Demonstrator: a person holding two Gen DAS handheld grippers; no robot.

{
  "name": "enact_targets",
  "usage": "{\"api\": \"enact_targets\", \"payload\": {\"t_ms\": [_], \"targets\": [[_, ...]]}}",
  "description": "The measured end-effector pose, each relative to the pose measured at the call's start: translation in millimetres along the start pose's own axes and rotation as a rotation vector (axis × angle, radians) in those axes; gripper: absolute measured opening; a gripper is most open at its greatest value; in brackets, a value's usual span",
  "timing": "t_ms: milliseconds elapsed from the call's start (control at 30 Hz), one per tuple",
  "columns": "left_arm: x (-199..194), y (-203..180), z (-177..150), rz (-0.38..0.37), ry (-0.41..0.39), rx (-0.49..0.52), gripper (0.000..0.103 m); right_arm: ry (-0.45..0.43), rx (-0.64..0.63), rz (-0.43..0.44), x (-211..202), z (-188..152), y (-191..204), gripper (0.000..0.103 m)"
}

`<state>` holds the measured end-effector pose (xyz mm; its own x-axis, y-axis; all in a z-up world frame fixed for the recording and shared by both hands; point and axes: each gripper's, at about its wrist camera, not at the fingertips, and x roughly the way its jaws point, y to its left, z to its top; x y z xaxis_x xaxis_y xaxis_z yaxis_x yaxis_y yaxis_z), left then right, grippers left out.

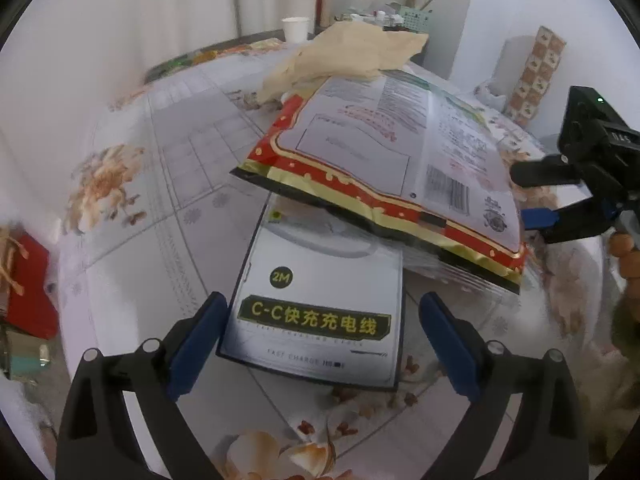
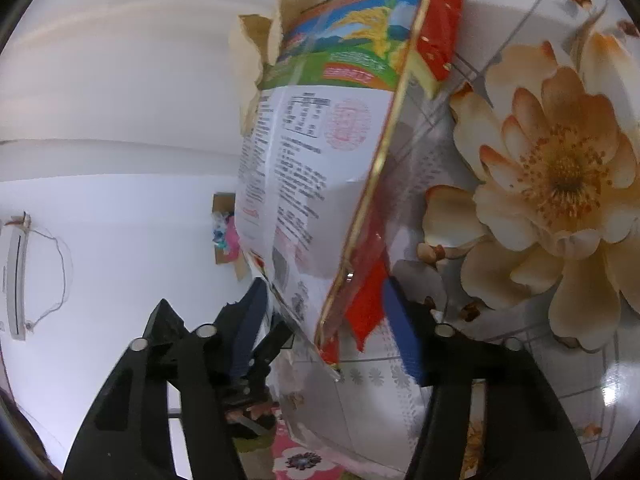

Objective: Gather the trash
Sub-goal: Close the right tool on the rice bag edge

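A large empty red-and-white food bag (image 1: 384, 156) lies across the floral table, partly over a white charging-cable box (image 1: 324, 312). A crumpled brown paper bag (image 1: 352, 56) lies behind it. My left gripper (image 1: 320, 340) is open, its blue pads on either side of the box's near end. My right gripper (image 1: 536, 196) shows at the right edge of the left wrist view, open around the food bag's corner. In the right wrist view the food bag (image 2: 304, 168) stands between the open fingers of the right gripper (image 2: 324, 320).
A paper cup (image 1: 296, 29), a jar and small clutter stand at the table's far edge. A red gift bag (image 1: 28, 284) sits at the left, off the table. A paper towel roll (image 1: 516, 64) stands at the right.
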<state>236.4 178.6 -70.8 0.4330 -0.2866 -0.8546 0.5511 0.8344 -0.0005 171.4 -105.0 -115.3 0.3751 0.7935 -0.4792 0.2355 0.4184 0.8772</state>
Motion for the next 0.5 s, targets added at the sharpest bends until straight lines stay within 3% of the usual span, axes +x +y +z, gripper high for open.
{"api": "enact_targets", "payload": {"t_ms": [67, 267, 500], "targets": [[1, -2, 1, 0.044, 0.013, -0.018, 0.088, 0.002, 0.017, 0.011, -2, -1, -6, 0.043], [-5, -7, -3, 0.041, 0.004, -0.07, 0.086, 0.025, 0.07, 0.072, 1, -4, -25, 0.018], [-22, -20, -18, 0.05, 0.008, -0.155, 0.085, 0.018, 0.061, 0.107, -25, -8, -44, 0.013]]}}
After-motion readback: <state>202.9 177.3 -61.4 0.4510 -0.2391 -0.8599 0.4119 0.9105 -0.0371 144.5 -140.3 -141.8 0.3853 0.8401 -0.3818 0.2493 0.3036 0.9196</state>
